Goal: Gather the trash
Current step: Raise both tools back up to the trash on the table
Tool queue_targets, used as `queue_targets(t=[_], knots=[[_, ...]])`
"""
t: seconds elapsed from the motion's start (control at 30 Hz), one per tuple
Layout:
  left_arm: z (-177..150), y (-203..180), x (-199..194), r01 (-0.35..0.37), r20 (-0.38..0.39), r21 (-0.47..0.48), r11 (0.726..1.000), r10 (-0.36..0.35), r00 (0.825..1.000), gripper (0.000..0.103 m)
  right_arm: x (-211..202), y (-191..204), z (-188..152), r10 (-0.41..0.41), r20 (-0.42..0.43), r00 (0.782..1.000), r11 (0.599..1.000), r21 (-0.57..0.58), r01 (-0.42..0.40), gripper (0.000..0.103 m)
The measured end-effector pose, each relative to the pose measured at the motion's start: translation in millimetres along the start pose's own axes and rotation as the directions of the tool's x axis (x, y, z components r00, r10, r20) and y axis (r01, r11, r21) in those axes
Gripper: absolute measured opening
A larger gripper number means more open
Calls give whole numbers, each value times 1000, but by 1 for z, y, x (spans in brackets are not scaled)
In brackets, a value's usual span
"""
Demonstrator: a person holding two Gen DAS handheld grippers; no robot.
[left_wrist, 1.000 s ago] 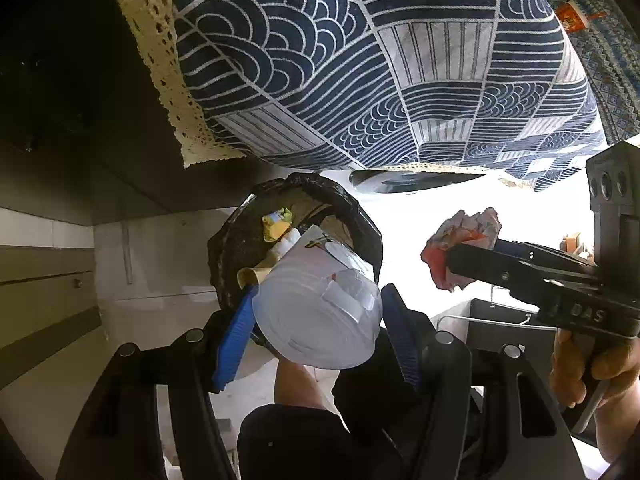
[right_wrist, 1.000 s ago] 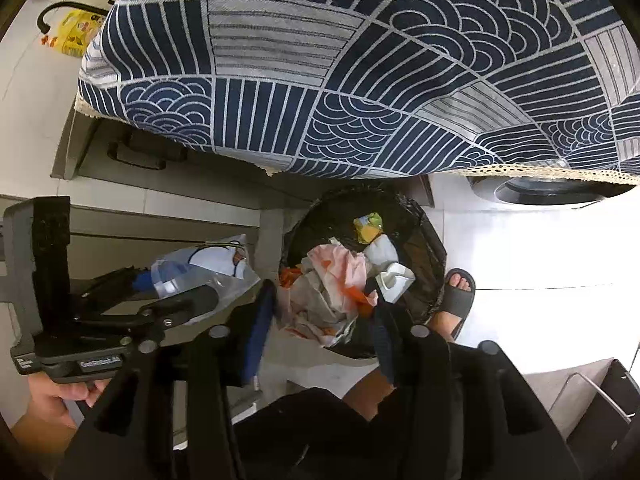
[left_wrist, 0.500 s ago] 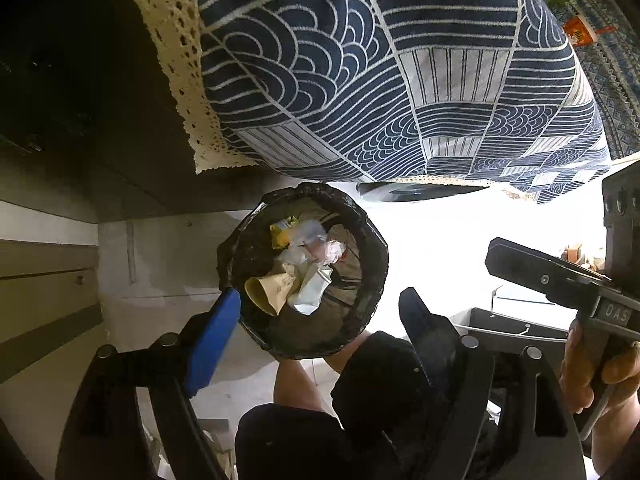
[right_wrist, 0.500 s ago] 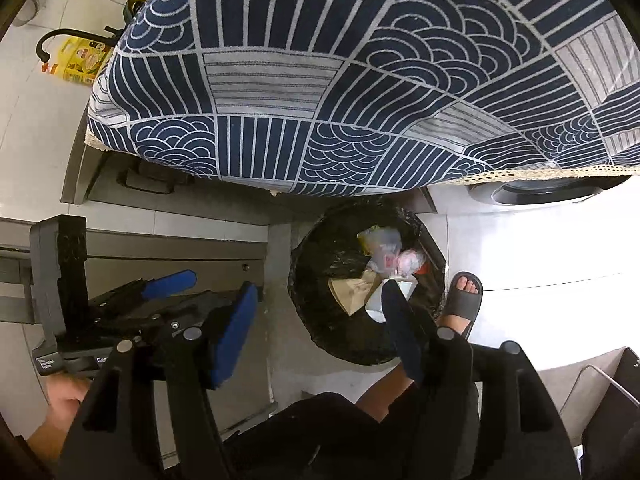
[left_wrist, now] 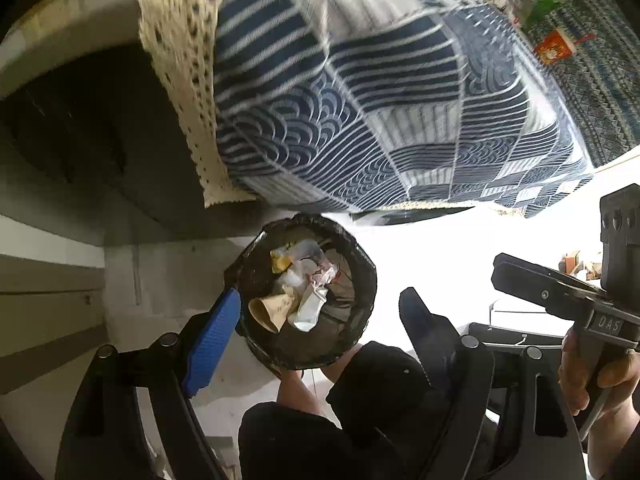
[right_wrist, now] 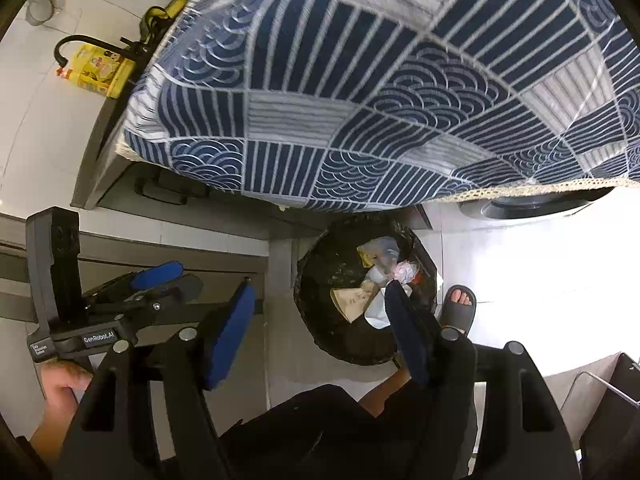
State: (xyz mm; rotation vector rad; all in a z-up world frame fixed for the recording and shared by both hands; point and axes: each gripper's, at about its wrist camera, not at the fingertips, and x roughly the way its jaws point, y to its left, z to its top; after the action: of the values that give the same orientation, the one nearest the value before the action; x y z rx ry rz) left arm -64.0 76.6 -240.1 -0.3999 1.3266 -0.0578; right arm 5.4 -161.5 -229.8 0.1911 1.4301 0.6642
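Observation:
A round bin with a black liner stands on the pale floor under the table edge. It holds a brown paper cone, a white mask, a crumpled pinkish wrapper and a yellow scrap. My left gripper hangs above the bin, open and empty. In the right wrist view the same bin lies below my right gripper, whose jaws are opening with nothing between them. The left gripper shows there at the left, held by a hand.
A blue wave-patterned tablecloth overhangs the bin. The person's sandalled foot rests beside the bin, and dark-clothed legs are below. A yellow bottle stands far left, a round white appliance behind the bin, and a dark metal frame at lower right.
The left gripper let go of the white mask and the right let go of the crumpled wrapper; both now lie in the bin. Both grippers opened and rose.

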Motion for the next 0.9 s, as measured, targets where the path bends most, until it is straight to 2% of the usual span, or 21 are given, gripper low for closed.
queue_targets(t=[0.23, 0.37, 0.47, 0.67, 0.9], knots=[[5, -14, -40, 2, 87, 36, 999, -5, 996, 81, -39, 16, -1, 8, 80, 997, 1000, -23, -6, 77], [9, -23, -64, 6, 139, 64, 998, -15, 990, 83, -64, 26, -1, 22, 147, 989, 999, -42, -16, 90], [12, -32, -86, 5, 190, 95, 995, -23, 981, 93, -83, 33, -1, 17, 197, 980, 998, -55, -7, 96], [20, -45, -124, -2, 284, 134, 991, -37, 958, 96, -116, 45, 4, 6, 279, 960, 997, -73, 15, 98], [31, -51, -151, 4, 353, 138, 990, -52, 934, 96, -152, 55, 22, -1, 367, 930, 994, -98, 39, 98]])
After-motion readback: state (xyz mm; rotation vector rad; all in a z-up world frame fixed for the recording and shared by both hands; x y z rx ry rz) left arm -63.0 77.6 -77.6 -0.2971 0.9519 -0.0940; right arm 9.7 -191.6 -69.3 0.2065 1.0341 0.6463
